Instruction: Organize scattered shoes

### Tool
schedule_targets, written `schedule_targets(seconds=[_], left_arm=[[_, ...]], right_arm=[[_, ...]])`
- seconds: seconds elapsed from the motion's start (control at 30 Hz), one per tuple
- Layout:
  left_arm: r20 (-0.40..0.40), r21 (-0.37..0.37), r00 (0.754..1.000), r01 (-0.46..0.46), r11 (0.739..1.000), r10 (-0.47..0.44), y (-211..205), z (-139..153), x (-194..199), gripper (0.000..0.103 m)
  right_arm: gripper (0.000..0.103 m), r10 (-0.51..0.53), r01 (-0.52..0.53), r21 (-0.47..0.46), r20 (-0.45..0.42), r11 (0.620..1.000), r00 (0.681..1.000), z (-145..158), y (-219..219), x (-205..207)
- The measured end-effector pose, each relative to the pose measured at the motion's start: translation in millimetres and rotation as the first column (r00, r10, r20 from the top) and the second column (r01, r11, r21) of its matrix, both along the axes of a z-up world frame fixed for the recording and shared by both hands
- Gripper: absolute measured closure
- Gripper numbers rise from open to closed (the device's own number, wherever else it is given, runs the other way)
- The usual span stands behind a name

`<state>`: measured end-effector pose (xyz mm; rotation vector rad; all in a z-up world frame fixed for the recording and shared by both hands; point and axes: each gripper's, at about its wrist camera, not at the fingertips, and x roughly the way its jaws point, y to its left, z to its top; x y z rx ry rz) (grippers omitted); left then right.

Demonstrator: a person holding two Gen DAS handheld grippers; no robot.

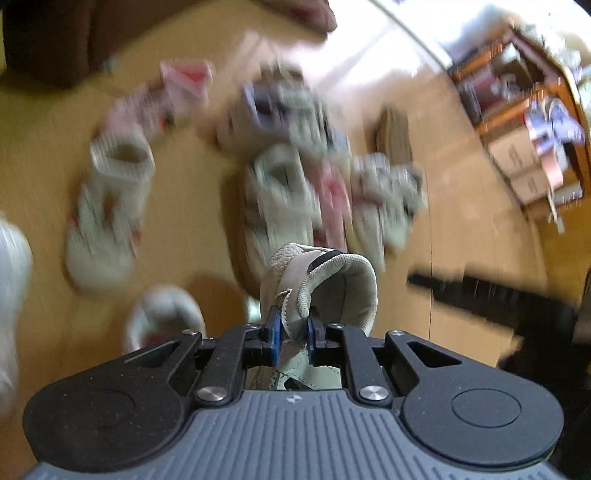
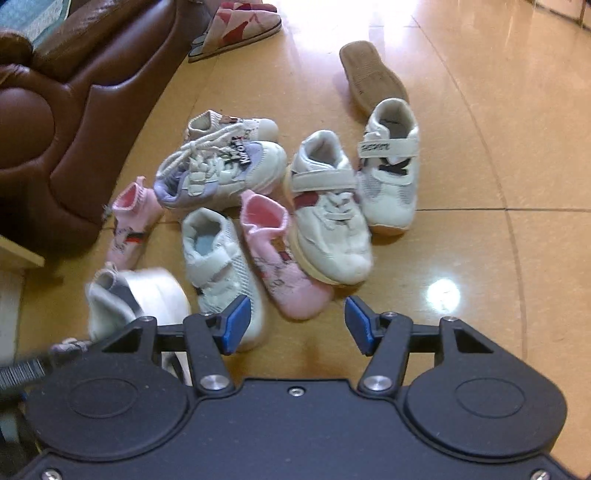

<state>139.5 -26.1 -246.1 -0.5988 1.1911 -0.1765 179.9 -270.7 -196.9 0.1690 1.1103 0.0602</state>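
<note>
My left gripper (image 1: 291, 328) is shut on the collar of a beige knit shoe (image 1: 332, 280), which hangs lifted above the floor. Below it the scattered shoes are blurred. In the right wrist view my right gripper (image 2: 295, 321) is open with only bare floor between its blue pads (image 2: 236, 321). Just beyond it lie a pink sock shoe (image 2: 284, 266) and a white strap shoe (image 2: 218, 266). Further off are a white sneaker with red trim (image 2: 328, 221), a white and black strap shoe (image 2: 391, 173), a purple laced sneaker (image 2: 221, 170) and a small pink shoe (image 2: 129, 225).
A brown leather sofa (image 2: 74, 110) borders the pile on the left. A slipper (image 2: 236, 29) and an upturned brown-soled shoe (image 2: 373, 77) lie at the back. A blurred white shoe (image 2: 140, 295) sits at the left. A wooden shelf (image 1: 524, 110) holds boxes.
</note>
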Motion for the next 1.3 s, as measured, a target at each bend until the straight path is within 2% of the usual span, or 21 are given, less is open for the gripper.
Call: schedule_targets(seconds=[0.23,0.33,0.97,1.17,1.23,1.27,1.3], left_arm=[[-0.087,0.012,0.995,0.048,0.999,-0.047,-41.1,-41.6,-26.5,0.090],[-0.112,0.023,0.993,0.041,0.999,-0.038,-49.0,-53.8,-33.8,0.090],[-0.115,0.002,0.992,0.055,0.999,-0.054,-81.1,-64.9,-30.5,0.090],[-0.113,0.025,0.990,0.083,0.996,-0.080,-89.0,-64.4,-25.7,0.089],[-0.120,0.032,0.988,0.099,0.995,-0.095,-91.1,-63.7,-22.0,0.085],[-0.122,0.032,0.987,0.105,0.994,-0.100,-91.9,-63.4,-20.7,0.075],[-0.126,0.039,0.987,0.106,0.994,-0.100,-91.9,-63.2,-20.0,0.059]], right_arm=[[0.045,-0.006,0.005,-0.030,-0.013,1.000,1.000,-4.1,-22.8,-6.8],[0.045,-0.020,0.020,-0.026,-0.022,0.999,1.000,-8.6,-30.5,-8.3],[0.045,-0.034,0.034,-0.005,-0.047,0.999,0.998,-27.1,-41.3,-5.7],[0.045,-0.036,0.036,0.001,-0.046,0.999,0.998,-29.3,-45.6,-5.9],[0.045,-0.034,0.034,-0.001,-0.048,0.999,0.998,-30.3,-46.0,-5.5],[0.045,-0.034,0.034,-0.001,-0.049,0.999,0.998,-30.9,-46.2,-5.2],[0.045,-0.033,0.033,0.000,-0.049,0.999,0.998,-31.1,-46.3,-5.0]])
